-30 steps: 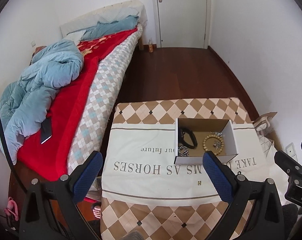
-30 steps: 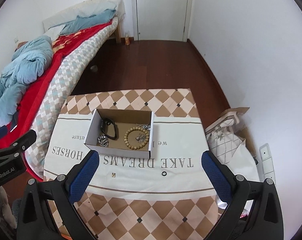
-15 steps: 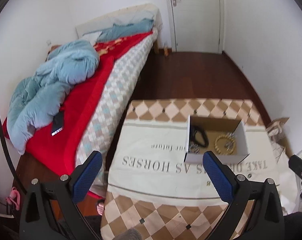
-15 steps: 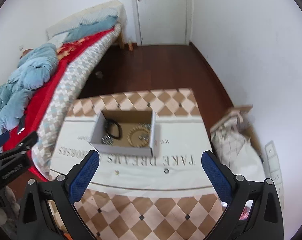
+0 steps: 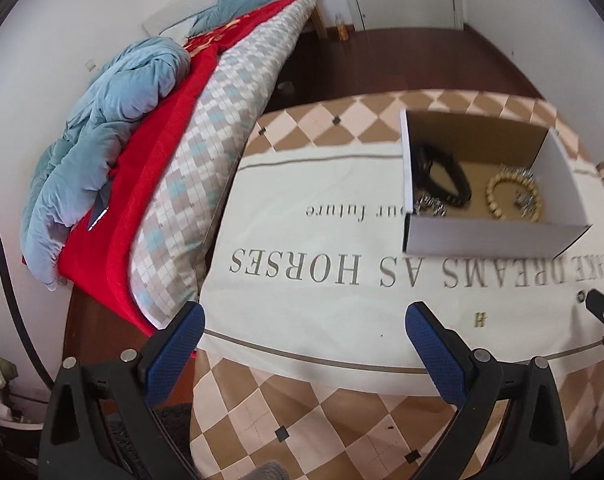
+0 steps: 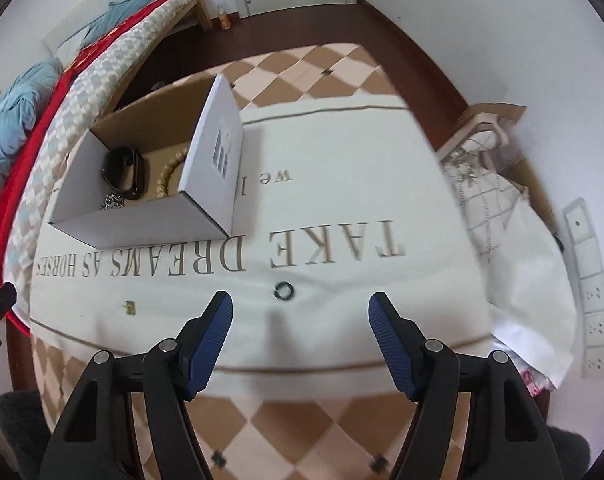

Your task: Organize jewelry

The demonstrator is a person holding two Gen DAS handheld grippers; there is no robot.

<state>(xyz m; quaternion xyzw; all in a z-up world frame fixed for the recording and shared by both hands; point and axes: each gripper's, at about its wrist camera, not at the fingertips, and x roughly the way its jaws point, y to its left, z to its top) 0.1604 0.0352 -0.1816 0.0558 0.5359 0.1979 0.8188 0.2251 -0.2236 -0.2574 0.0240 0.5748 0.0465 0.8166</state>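
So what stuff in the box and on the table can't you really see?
- Right wrist view: the white cardboard box's wall hides half the tan wooden bead bracelet.
- Left wrist view: the small dark ring is too tiny; the box's near wall cuts off the silver chain.
- Both views: motion blur hides the silver charms' shape.

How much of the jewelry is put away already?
Mostly done: the box already holds a black band, a bead bracelet and a silver piece. Nothing is in hand; both grippers, left and right, have open jaws. Left: a small black ring and a tiny gold piece on the cloth.
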